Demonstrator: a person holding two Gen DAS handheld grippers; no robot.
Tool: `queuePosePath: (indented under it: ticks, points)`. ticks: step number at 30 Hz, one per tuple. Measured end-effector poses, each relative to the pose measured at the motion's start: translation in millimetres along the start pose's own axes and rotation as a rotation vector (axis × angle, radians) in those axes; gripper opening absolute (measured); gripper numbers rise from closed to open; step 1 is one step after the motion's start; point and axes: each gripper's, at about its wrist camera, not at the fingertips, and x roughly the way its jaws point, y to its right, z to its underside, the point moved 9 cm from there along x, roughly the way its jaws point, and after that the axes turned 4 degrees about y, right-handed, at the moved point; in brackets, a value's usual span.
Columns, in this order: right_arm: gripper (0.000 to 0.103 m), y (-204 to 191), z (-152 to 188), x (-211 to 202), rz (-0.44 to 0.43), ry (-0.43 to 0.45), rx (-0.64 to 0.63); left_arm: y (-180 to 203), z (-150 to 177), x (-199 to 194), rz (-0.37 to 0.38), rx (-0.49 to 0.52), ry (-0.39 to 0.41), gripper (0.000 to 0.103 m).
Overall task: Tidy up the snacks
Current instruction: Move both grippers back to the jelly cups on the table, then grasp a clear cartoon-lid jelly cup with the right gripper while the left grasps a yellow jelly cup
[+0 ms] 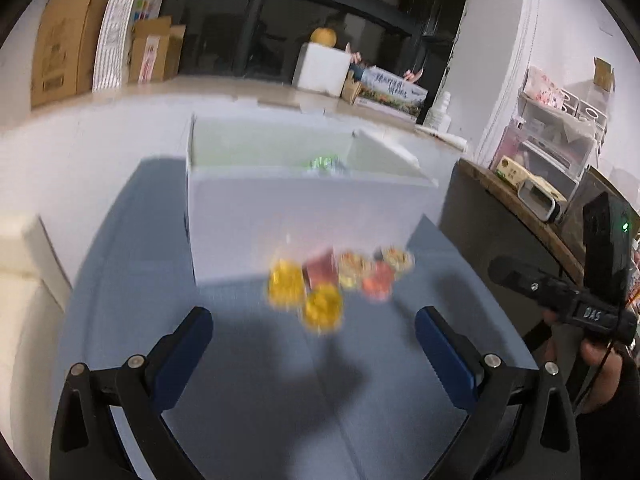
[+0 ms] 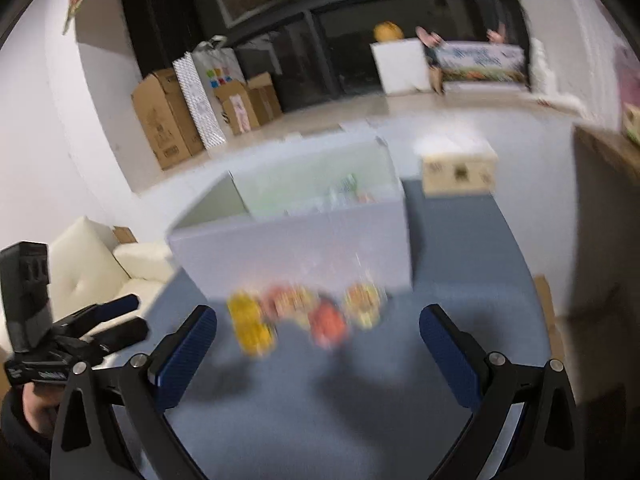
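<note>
My left tongs (image 1: 314, 334) and right tongs (image 2: 318, 332) stand spread wide, empty. The snacks (image 1: 338, 284) cluster on the blue table (image 1: 248, 400) just near the white box (image 1: 296, 216)'s front wall; bare tabletop lies between fingertips and cluster.

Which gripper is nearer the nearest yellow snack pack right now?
Left, by a little. The left gripper has the yellow snack pack almost centred between its open fingers; in the right gripper view it sits off toward the left finger.
</note>
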Motion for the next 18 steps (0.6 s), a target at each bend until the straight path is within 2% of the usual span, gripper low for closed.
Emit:
queuePosePath:
  ticks: [2,5,10,15,16,17,18]
  points:
    - [0.103,5,8,5,0.0,-0.026,0.012,0,9,0,-0.01,0.001,-0.015,0.103]
    - [0.103,12,4,19,0.013,-0.042,0.037,-2,9,-1,-0.018,-0.007,-0.006,0.103]
    - [0.103,25,-6,66,0.018,-0.116,0.129,-3,13,4,-0.012,-0.014,-0.019,0.103]
    - [0.102,39,-12,110,0.084,-0.173,0.217,-3,16,11,-0.011,-0.011,-0.037,0.103]
    - [0.095,39,-11,117,0.089,-0.185,0.22,-4,17,13,-0.014,-0.011,-0.043,0.103]
    - [0.081,40,-8,125,0.102,-0.213,0.221,-4,19,15,-0.016,-0.014,-0.048,0.103]
    - [0.071,42,-6,131,0.114,-0.234,0.222,-4,20,17,-0.015,-0.017,-0.055,0.103]
